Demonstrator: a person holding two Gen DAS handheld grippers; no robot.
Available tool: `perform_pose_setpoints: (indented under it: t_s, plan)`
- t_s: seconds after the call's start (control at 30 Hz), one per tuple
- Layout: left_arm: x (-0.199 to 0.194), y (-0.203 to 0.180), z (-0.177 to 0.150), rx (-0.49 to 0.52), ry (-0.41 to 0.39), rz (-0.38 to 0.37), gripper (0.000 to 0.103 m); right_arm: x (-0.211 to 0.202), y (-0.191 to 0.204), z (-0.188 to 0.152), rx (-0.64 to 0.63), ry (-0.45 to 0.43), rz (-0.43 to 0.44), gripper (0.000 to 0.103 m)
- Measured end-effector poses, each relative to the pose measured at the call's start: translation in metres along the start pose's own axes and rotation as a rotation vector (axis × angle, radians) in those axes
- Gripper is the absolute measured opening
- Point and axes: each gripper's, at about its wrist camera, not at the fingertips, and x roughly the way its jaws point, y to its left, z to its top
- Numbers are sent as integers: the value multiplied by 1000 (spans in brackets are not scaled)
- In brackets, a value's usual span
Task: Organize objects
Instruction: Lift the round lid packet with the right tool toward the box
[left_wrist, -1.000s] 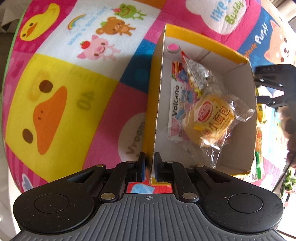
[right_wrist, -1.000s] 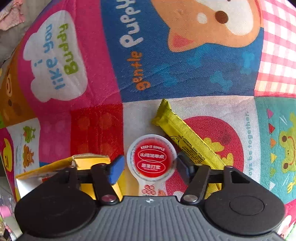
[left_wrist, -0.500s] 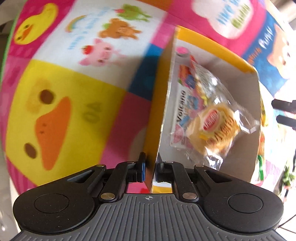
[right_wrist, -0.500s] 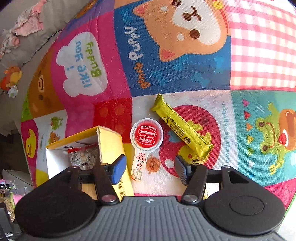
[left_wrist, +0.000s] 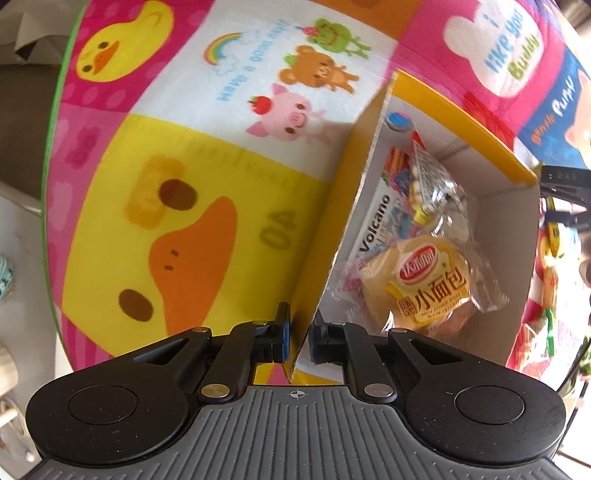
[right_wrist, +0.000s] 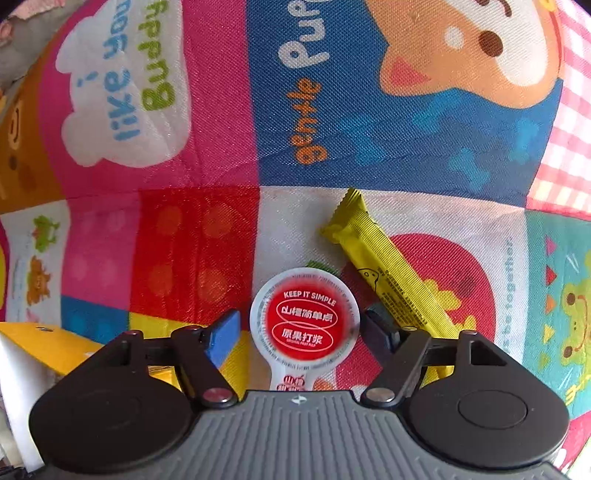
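My left gripper (left_wrist: 298, 339) is shut on the near wall of a yellow cardboard box (left_wrist: 343, 206). Inside the box lie a wrapped small bread (left_wrist: 424, 284), a clear packet of sweets (left_wrist: 432, 184) and a flat "Volcano" packet (left_wrist: 376, 221). My right gripper (right_wrist: 303, 328) is open, with a round red-lidded snack cup (right_wrist: 306, 321) lying on the mat between its fingers. A long yellow snack bar (right_wrist: 384, 269) lies just right of the cup. The box's corner (right_wrist: 48, 343) shows at the left of the right wrist view.
Everything lies on a colourful cartoon play mat (right_wrist: 207, 236). More wrapped snacks (left_wrist: 546, 295) lie on the mat right of the box. The other gripper (left_wrist: 565, 188) shows beyond the box's right wall. The mat's left edge (left_wrist: 55, 147) borders bare floor.
The right gripper rose away from the mat, then dropped back low over the red-lidded cup. The left gripper still pinches the box wall; the box has shifted and turned slightly.
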Motion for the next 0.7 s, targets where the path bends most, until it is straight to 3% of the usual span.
perform_pose_setpoints:
  t_s: [0.07,0.2,0.47,0.7]
  plan:
    - [3,-7,0,20,6,-7,11,-4,0,-4,-37,5,4,61]
    - [9,-35,1,84,8,-26,10,-29,-24,-21,12,-15,61,61]
    - [20,-122,-5,400,-5,0,13,-120,-72,-90,116,-81,126,61]
    - [25,-138,-5,383,21,-41,13,-186,-74,-159,196,-79,132,61]
